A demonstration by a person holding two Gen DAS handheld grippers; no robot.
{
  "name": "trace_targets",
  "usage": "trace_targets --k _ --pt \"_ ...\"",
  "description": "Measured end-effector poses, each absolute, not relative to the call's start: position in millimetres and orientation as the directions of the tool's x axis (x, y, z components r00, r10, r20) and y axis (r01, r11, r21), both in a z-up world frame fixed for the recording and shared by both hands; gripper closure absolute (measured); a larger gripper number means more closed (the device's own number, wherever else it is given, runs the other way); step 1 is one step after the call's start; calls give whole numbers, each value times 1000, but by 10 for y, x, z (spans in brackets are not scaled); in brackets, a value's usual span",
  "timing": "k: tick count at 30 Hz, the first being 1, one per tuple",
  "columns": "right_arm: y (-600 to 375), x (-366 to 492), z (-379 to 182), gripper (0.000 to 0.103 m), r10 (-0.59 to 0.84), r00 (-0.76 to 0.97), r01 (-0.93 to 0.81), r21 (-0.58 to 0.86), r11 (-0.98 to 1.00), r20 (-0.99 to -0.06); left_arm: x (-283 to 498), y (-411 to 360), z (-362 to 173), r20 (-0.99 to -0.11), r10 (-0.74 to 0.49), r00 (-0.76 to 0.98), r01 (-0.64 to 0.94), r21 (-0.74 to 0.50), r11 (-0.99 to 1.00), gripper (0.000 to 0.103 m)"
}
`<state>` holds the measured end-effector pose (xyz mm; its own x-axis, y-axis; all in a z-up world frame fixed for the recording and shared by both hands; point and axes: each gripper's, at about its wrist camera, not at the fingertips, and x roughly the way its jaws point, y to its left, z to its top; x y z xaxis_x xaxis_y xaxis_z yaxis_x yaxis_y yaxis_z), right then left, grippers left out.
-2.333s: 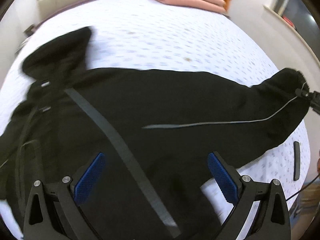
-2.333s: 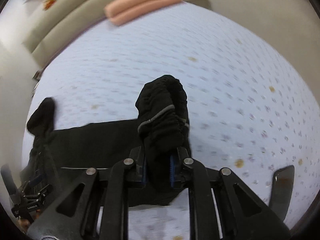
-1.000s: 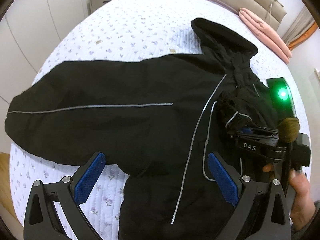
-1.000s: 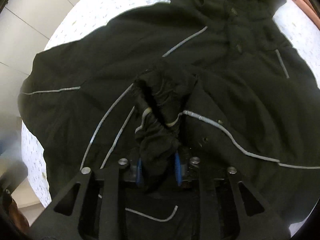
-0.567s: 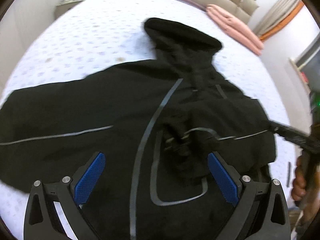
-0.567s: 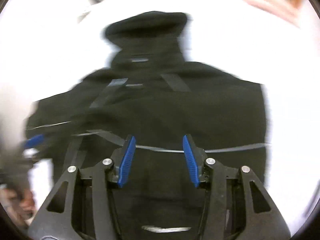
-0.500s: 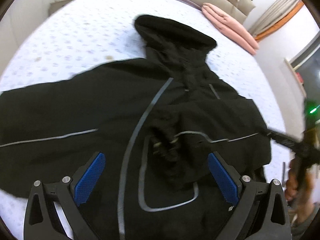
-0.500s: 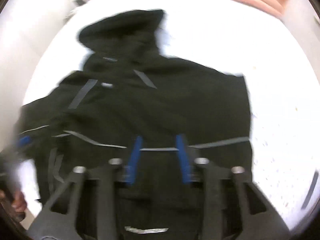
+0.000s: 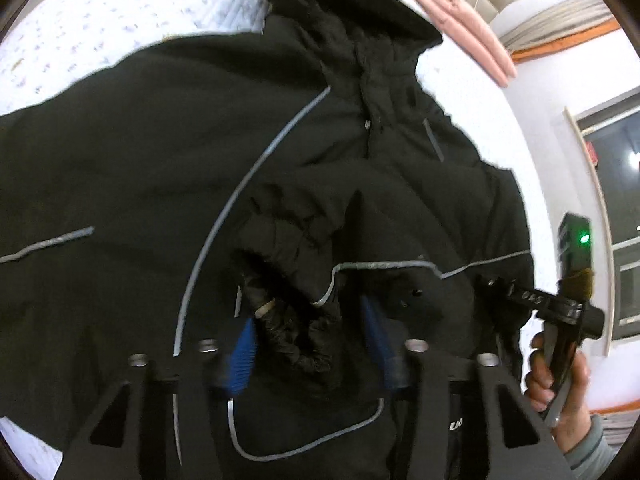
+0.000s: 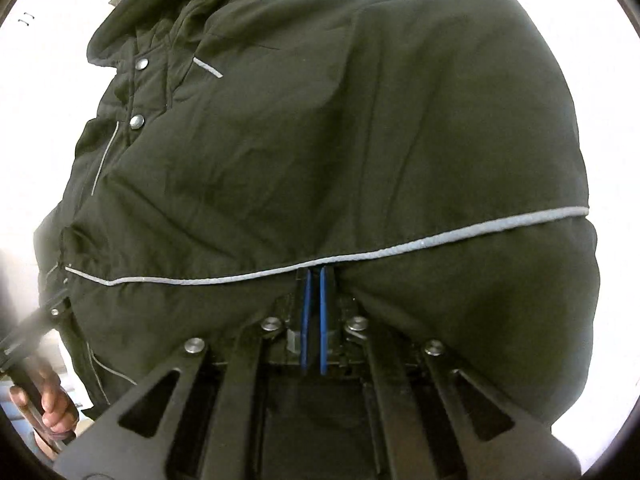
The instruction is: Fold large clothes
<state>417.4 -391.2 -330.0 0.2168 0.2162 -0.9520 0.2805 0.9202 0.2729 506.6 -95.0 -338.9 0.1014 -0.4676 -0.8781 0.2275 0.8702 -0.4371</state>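
Bed (image 9: pixel 120 12): covered by a white quilt with a small floral print; seen at the upper left of the left wrist view.

Jacket (image 9: pixel 140 152): large, black, hooded, spread flat on the bed and filling most of both views. Grey reflective piping (image 10: pixel 400 254) is carried across the chest and down the front. The hood (image 9: pixel 332 4) is laid toward the head of the bed. One sleeve is folded inward over the body, its gathered cuff (image 9: pixel 288 264) bunched on the front panel. Two metal snaps (image 10: pixel 137 121) are seen along the placket in the right wrist view.

Pillows (image 9: pixel 460 12): pink, stacked at the far edge of the bed, well apart from the jacket.

Left gripper (image 9: pixel 310 334): pointed steeply down over the folded sleeve; its jaws are closing, with the cuff between the blue pads (image 9: pixel 242 356). Contact of the pads with the cloth cannot be told.

Right gripper (image 10: pixel 314 316): jaws brought fully together, the blue pads nearly touching, tips just below the piping line; no cloth is seen between them. The same gripper is seen at the right of the left wrist view, held by a hand (image 9: pixel 560 384).
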Motion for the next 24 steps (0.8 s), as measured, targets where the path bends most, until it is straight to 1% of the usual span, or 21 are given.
trace_targets --k 1,2,5,7,9,10,11,13,15,16,18,20,21,23,24 --pt "-3912 4154 -3261 103 210 217 275 266 924 -953 5065 -967 -3391 -884 -453 117 235 -419 877 79" --pt "-3880 4166 -3258 103 203 219 268 259 928 -954 5070 -963 -3381 -877 -463 125 239 -427 872 84" --pt "-3733 4195 -3103 100 179 223 238 232 943 -958 5077 -897 -3192 -850 -491 190 243 -444 863 85" --pt "-3617 4205 -2972 98 186 235 224 239 945 -954 5104 -766 -2983 -830 -496 255 230 -446 865 86" --pt "-3484 4190 -2793 92 176 269 203 234 951 -947 5158 -542 -2786 -811 -486 327 194 -445 874 86" --pt "-3461 4176 -2690 84 175 290 193 236 952 -941 5189 -428 -2730 -805 -478 352 172 -446 878 86" --pt "-3442 4165 -2601 71 176 314 186 242 952 -933 5216 -317 -2696 -801 -471 371 151 -448 881 86" --pt "-3442 4152 -2498 58 149 343 185 222 957 -927 5294 -104 -2746 -810 -449 377 113 -441 891 85" --pt "-3448 4184 -2524 58 94 340 193 168 967 -936 5349 -28 -2977 -844 -424 328 99 -416 904 84" --pt "-3462 4217 -2603 58 81 323 201 152 968 -943 5361 -28 -3099 -867 -399 299 101 -387 917 78" --pt "-3475 4292 -2797 58 67 287 213 132 968 -955 5347 -81 -3350 -909 -342 239 101 -326 940 73" --pt "-3474 4395 -3076 58 31 212 206 75 976 -977 5301 -56 -3381 -900 -356 250 96 -343 934 72" --pt "-3437 4434 -3142 57 15 206 199 57 978 -978 5282 -34 -3339 -898 -359 254 90 -348 933 69" --pt "-3357 4500 -3153 55 -13 209 182 25 983 -978 5257 28 -3232 -905 -328 270 74 -320 944 52" --pt "-3335 4518 -3152 55 -20 206 181 18 983 -978 5232 67 -3153 -905 -315 285 67 -309 949 52"
